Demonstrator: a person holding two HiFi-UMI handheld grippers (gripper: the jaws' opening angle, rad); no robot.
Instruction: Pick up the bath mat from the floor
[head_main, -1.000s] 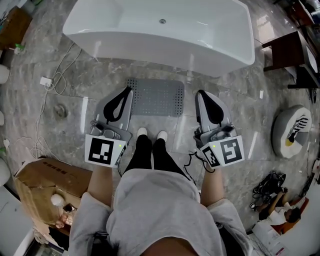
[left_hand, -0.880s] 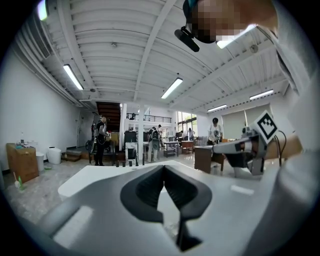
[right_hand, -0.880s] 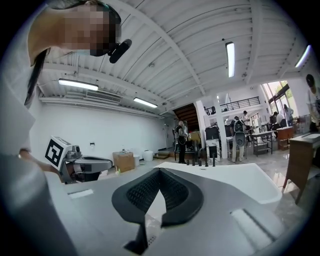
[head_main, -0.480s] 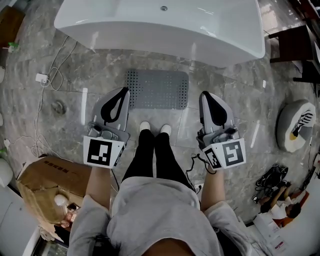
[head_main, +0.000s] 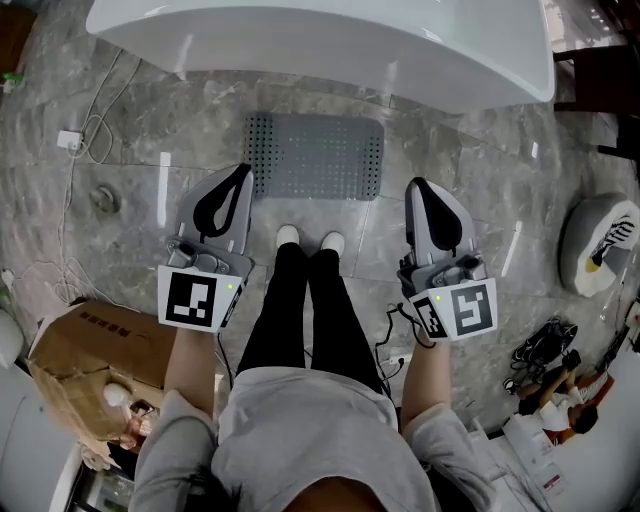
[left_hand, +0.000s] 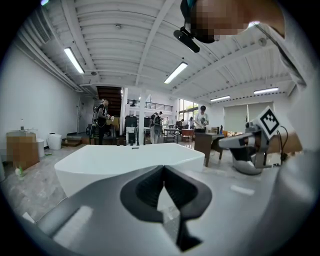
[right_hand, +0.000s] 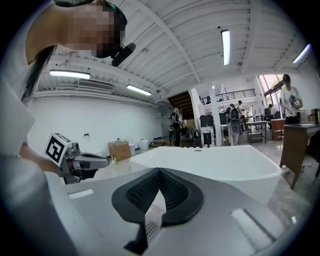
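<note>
Left gripper: jaws together, nothing between them. Right gripper: same, pads meeting, empty. We hold both out front with the tips toward the mat, one on each side of our shoes. In the head view the left tip sits at the mat's near-left corner and the right tip just beside its near-right corner, but we read that as overlap in the picture, not contact. Both gripper views look out roughly level across the tub rim, so we judge the tips are above the floor, not down on it. The mat lies flat and fully spread on the floor, between the tub and our shoes, long side parallel to the tub, no edge lifted or folded. Progress as we read it: zero on the pick itself, with no grip, no contact and the mat undisturbed. We're only lined up on its near edge. Left to do: open both jaws, get down to floor level, get a jaw under the near edge or corners, clamp, lift clear. A thin mat flat on smooth tile looks hard to get under, so the edge pinch is likely the tricky bit. Box and cable off to the left are well clear.
</note>
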